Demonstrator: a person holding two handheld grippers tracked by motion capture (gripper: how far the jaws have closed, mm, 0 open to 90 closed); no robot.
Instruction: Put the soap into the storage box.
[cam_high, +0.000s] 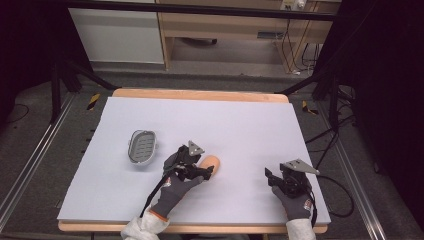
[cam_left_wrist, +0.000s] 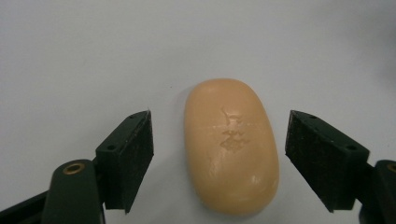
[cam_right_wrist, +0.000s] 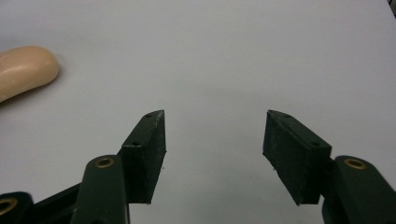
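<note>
Peach-coloured soap (cam_left_wrist: 232, 147) lies flat on the pale table sheet (cam_high: 240, 125), stamped face up, right between the two pads of the left gripper (cam_left_wrist: 219, 156). Its jaws stand spread wide on either side with a clear gap to the bar, so nothing is grasped. Off to the left on the sheet sits a grey soap dish (cam_high: 142, 146), apart from the bar. The right gripper (cam_right_wrist: 214, 149) rests near the front edge, jaws spread with only bare sheet between them
</note>
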